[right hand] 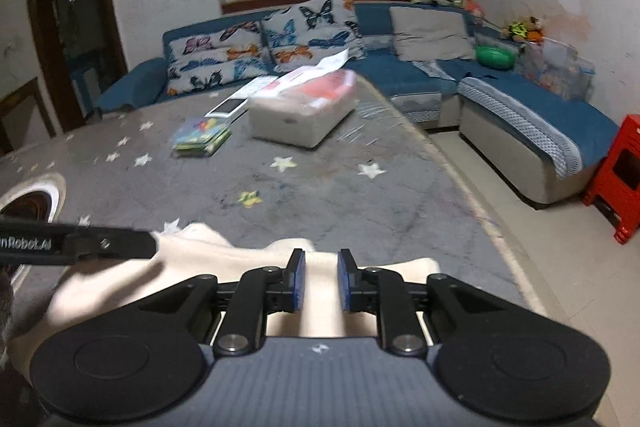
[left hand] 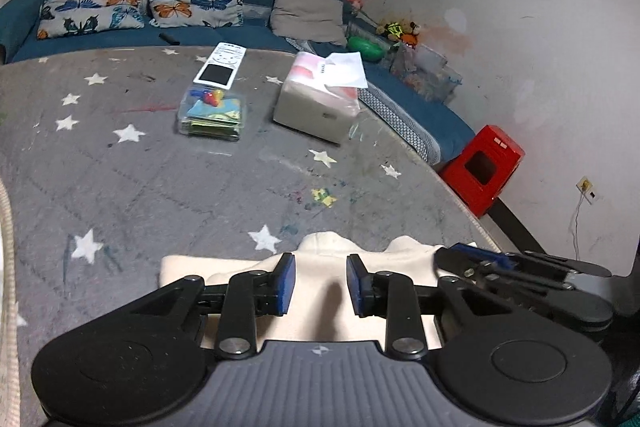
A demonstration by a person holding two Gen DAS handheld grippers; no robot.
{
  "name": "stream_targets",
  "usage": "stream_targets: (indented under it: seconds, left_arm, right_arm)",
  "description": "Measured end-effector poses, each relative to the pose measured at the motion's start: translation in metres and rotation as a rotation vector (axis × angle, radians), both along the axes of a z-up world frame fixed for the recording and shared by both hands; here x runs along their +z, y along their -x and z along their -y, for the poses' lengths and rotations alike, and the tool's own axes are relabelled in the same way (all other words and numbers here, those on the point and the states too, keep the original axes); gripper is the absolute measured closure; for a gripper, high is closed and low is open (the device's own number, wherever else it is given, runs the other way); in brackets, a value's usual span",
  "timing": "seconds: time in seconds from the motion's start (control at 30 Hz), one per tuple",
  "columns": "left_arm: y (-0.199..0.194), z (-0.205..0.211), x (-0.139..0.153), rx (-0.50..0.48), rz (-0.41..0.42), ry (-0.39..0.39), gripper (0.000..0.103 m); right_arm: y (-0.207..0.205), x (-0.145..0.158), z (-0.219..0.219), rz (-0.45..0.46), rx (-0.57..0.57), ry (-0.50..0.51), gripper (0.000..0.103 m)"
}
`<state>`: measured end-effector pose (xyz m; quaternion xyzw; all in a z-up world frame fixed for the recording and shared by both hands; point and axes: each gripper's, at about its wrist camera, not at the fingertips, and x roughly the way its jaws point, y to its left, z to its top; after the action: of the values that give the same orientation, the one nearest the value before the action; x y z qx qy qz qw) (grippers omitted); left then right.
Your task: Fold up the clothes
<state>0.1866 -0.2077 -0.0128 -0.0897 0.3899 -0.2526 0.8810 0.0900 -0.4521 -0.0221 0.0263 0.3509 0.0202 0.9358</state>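
A cream garment (left hand: 320, 267) lies bunched on the grey star-patterned table cover (left hand: 160, 167) at the near edge. My left gripper (left hand: 321, 285) hovers over it with its jaws open and nothing between its blue pads. My right gripper (right hand: 321, 281) is also over the cream garment (right hand: 192, 259), jaws open a little, with cloth showing in the gap below. The right gripper shows in the left wrist view (left hand: 500, 267) at the garment's right end. The left gripper's finger shows in the right wrist view (right hand: 80, 245) at the garment's left.
On the table stand a tissue box (left hand: 316, 107), a clear case of coloured items (left hand: 212, 113) and a white remote (left hand: 220, 65). A blue sofa with butterfly cushions (right hand: 280, 35) lies behind. A red stool (right hand: 616, 179) stands on the floor at right.
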Motion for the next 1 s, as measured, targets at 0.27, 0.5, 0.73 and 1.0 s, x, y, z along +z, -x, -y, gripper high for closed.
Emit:
stream_targets:
  seconds: [0.27,0.5,0.73,1.0]
  left_arm:
    - [0.009,-0.005,0.001,0.005,0.007,0.000,0.073]
    - [0.054,-0.018,0.008,-0.051,0.039,0.003,0.073]
    - [0.095,-0.036,-0.001,-0.072,0.038,-0.024,0.074]
    - [0.117,-0.040,0.010,-0.064,0.110,-0.026,0.073]
  right_arm:
    - [0.023,0.010,0.007,0.010,0.006,-0.006,0.082]
    - [0.080,0.020,0.012,0.009,0.038,0.040,0.082]
    - [0.117,0.005,0.021,-0.024,0.005,0.042,0.082]
    - [0.126,0.022,-0.002,0.053,0.051,0.046,0.077]
